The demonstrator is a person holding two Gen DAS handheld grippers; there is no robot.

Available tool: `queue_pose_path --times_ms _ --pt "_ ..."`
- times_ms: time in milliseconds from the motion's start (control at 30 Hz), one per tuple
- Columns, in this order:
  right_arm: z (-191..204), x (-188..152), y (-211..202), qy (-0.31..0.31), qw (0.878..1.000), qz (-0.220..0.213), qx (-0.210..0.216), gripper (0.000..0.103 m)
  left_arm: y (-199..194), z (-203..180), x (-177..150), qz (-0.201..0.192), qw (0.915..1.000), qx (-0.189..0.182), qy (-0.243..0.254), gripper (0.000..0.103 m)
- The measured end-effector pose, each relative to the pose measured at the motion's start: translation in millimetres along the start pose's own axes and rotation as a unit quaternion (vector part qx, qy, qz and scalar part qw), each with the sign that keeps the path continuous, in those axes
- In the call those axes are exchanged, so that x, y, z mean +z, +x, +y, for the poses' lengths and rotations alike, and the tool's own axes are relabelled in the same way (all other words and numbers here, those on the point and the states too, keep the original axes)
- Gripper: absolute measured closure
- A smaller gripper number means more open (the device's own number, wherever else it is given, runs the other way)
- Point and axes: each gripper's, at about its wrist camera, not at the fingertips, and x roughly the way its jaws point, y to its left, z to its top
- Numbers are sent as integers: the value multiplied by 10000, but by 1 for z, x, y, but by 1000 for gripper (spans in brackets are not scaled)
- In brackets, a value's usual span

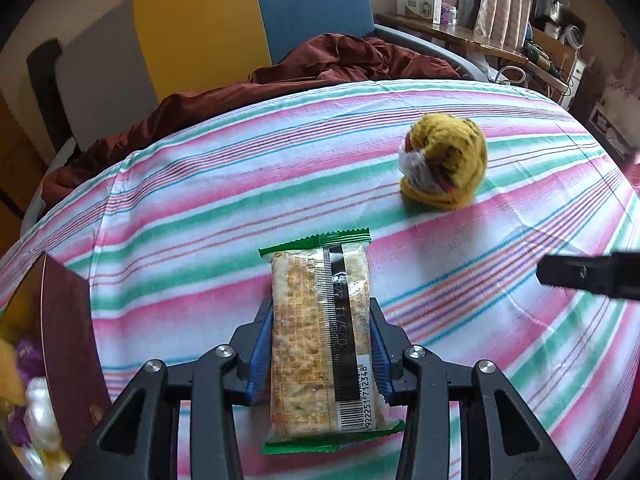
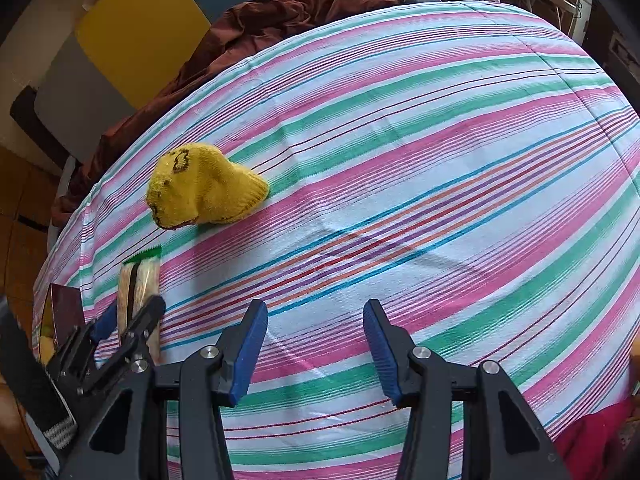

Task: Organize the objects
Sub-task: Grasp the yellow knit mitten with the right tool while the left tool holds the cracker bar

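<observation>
The left gripper point(image 1: 322, 344) has its blue pads pressed on both long sides of a green-edged snack bar point(image 1: 326, 336) lying on the striped bed sheet point(image 1: 200, 200). The right gripper point(image 2: 316, 354) hangs part open with nothing in it. A yellow sock point(image 2: 202, 190) lies just beyond the bar.

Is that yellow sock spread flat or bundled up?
Bundled up: the yellow sock sits as a rounded lump on the striped cloth, white and pink fabric tucked inside.
</observation>
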Motion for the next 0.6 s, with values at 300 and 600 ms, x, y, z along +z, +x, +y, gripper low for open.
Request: queue_pose_path --times_ms 300,600 --pt "9 -3 -2 -85 9999 -91 -28 53 -48 -14 -81 -621 9980 -58 -42 60" --pt "5 -8 -14 -164 9994 -269 112 53 -47 -5 -89 -801 9961 -329 -171 60"
